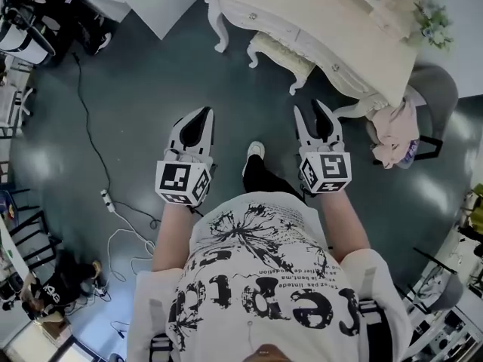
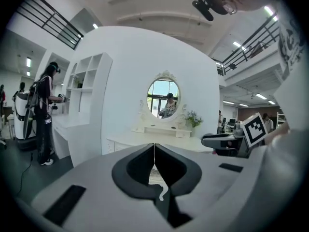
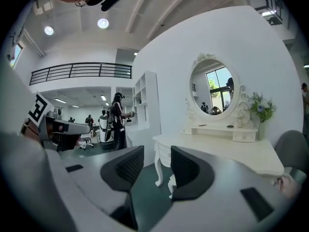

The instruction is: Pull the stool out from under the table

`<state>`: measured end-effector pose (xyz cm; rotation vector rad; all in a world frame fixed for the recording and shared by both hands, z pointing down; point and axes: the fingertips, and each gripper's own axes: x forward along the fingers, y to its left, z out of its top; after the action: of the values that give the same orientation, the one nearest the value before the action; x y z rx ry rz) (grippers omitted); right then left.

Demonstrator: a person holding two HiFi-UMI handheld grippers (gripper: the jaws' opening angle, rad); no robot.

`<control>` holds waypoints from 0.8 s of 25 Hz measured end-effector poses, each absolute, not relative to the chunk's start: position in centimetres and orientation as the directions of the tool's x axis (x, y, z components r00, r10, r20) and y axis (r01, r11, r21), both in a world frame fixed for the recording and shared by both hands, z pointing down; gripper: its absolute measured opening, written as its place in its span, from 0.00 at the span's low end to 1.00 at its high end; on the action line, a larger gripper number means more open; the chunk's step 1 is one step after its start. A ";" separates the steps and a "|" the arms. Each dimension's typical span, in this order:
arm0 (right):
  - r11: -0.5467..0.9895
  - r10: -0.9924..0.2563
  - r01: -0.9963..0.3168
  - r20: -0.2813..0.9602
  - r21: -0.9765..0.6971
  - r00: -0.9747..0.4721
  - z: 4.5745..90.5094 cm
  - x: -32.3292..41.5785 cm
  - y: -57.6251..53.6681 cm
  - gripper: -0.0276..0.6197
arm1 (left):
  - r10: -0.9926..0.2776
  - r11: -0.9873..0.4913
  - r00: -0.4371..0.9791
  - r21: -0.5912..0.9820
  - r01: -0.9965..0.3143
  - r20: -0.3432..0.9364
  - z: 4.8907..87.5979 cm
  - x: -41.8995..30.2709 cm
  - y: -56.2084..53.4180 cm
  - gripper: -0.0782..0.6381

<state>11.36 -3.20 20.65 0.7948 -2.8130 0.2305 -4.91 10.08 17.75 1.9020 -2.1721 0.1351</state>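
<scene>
Floor point(image 1: 151, 89): 1 table point(image 1: 339, 21), 1 stool point(image 1: 281, 55) beneath; left claw point(image 1: 201, 115) pinched, right claw point(image 1: 309, 108) parted.

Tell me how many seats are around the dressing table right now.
2. A cream stool sits partly under the table; a grey chair stands at its right end in the head view, pink cloth draped over it. The table may hide more.
</scene>
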 end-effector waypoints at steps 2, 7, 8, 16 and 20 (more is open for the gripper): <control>0.820 -0.528 -0.565 0.256 -0.096 -0.810 21.4 10.5 -6.2 0.31 | -0.961 0.109 -0.084 0.084 -0.990 0.263 18.1 -6.5 7.0 0.14; 0.783 -0.563 -0.614 0.300 -0.104 -0.770 22.8 8.2 -11.5 0.33 | -0.966 0.036 -0.009 0.101 -0.994 0.258 18.3 -9.6 -0.3 0.14; 0.777 -0.569 -0.621 0.308 -0.103 -0.762 22.9 7.9 -12.1 0.33 | -0.967 0.018 0.009 0.102 -0.995 0.256 18.5 -9.8 -1.3 0.14; 0.656 -0.658 -0.749 0.414 -0.093 -0.629 27.5 6.9 -16.4 0.33 | -0.928 -0.214 0.235 0.104 -0.971 0.291 24.6 -11.7 -10.6 0.14; 0.574 -0.704 -0.814 0.452 -0.090 -0.548 31.1 6.0 -19.5 0.33 | -0.891 -0.296 0.322 0.127 -0.947 0.320 29.1 -12.5 -15.1 0.14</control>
<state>5.98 -19.48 31.12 1.2318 -2.4424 0.4117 -12.50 -15.08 29.08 2.3005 -1.6537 0.2707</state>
